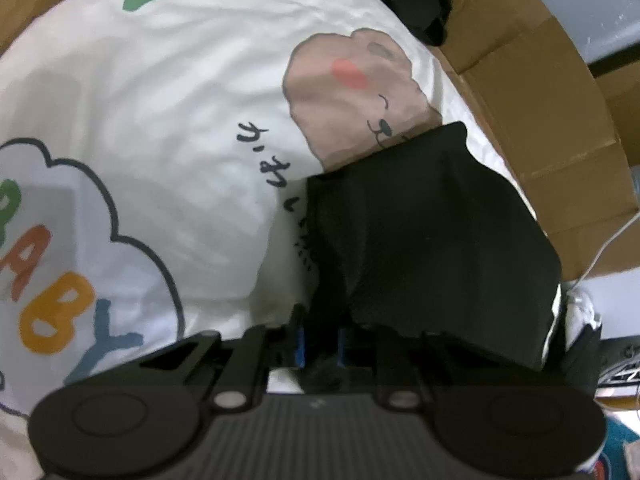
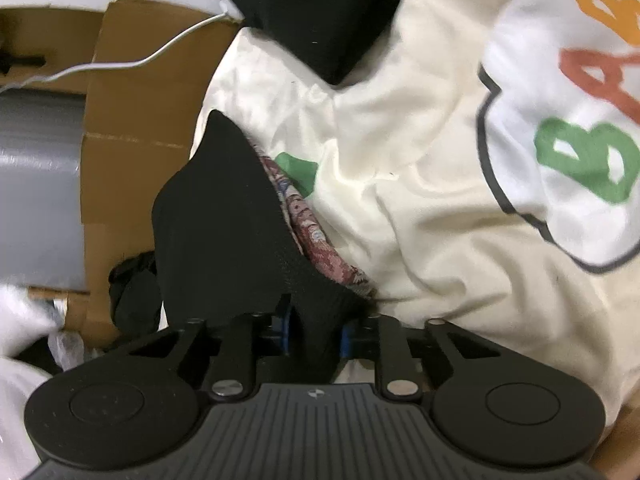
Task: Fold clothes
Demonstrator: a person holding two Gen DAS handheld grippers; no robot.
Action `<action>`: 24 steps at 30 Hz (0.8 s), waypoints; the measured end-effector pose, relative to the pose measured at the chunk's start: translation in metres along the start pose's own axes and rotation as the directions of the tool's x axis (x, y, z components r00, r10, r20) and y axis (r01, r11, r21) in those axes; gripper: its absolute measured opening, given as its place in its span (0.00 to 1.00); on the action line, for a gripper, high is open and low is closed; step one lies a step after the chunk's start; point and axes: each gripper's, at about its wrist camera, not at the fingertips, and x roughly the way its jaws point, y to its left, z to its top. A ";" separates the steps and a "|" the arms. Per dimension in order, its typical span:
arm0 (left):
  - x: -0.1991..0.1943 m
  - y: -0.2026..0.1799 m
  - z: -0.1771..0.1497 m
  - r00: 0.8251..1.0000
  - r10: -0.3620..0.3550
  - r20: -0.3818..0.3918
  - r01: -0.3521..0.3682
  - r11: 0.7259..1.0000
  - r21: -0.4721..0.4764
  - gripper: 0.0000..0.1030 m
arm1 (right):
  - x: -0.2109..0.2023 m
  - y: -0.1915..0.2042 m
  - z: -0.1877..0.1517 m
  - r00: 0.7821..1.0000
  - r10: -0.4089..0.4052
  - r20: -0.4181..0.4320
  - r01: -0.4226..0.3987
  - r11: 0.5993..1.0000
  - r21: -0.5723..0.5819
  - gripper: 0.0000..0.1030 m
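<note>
Left gripper clenched on an edge of the black garment, cloth pinched between the blue pads; the garment spreads ahead of the fingers and to their right. Right gripper likewise clamped on a fold of black garment, which rises ahead of and left of its fingers. A patterned reddish fabric shows just right of that fold. Both rest on a white printed sheet with coloured "BABY" lettering and a brown cartoon figure. Flattened cardboard lies beyond the sheet's edge; contents not discernible. A white cable crosses the cardboard left of the right gripper.
</note>
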 end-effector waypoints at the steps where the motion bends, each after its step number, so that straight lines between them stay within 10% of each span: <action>1: -0.001 -0.001 -0.001 1.000 0.008 -0.002 -0.008 1.000 0.002 0.13 | -0.002 0.003 0.001 1.000 -0.005 -0.002 0.005 1.000 -0.016 0.15; 15: -0.023 -0.011 -0.048 0.989 0.126 -0.083 -0.134 0.985 -0.105 0.13 | -0.041 0.012 0.032 0.996 -0.087 -0.017 0.085 0.991 -0.105 0.10; 24: -0.046 -0.042 -0.036 0.975 0.216 -0.055 -0.213 0.975 0.054 0.50 | -0.054 0.008 0.037 0.994 -0.112 -0.011 0.109 0.979 -0.172 0.10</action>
